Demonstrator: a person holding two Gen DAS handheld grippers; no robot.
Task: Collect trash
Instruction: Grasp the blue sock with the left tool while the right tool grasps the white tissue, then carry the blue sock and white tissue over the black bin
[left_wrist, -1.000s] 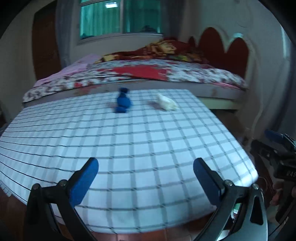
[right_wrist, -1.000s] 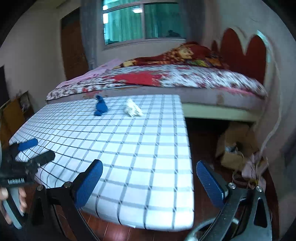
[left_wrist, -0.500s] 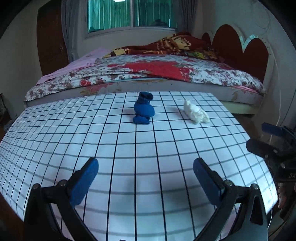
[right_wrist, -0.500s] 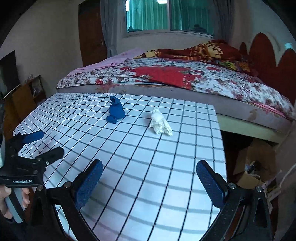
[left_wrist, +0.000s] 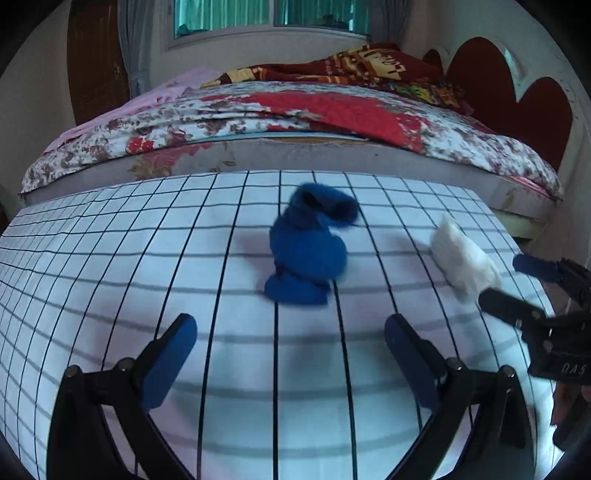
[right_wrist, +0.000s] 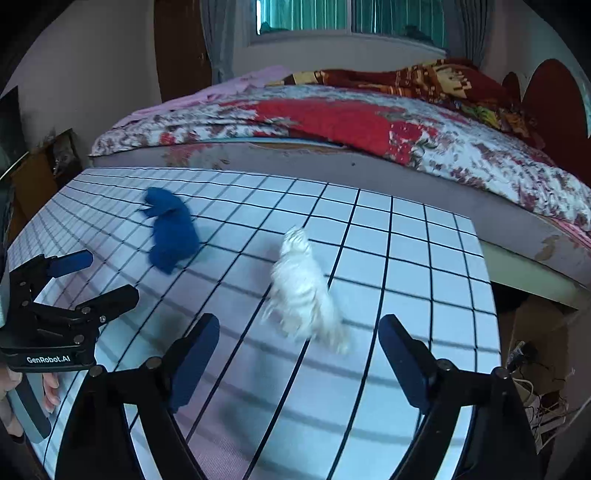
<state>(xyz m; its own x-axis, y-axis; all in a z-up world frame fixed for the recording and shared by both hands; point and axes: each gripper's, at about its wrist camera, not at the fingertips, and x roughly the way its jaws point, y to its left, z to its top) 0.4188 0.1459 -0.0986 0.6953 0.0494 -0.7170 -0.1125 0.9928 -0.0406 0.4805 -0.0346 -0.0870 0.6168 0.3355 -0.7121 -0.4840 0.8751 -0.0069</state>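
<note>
Two pieces of trash lie on the checked tabletop, set against the foot of a bed: a crumpled blue wad toward the middle and a white crumpled tissue just beside it on the right. Each gripper lines up on one of them. The left gripper stands wide with the blue wad ahead of its pads, nothing between them yet. The right gripper has just been narrowing a little, still broad, with the tissue's near end right at the gap and no pad pressing on it. Both pieces look light and loose, so a pad that arrives slightly off could nudge one along the cloth instead of catching it. Closing too early would pinch only a loose corner, or snag the tablecloth. With both grippers side by side, they might also bump each other.
</note>
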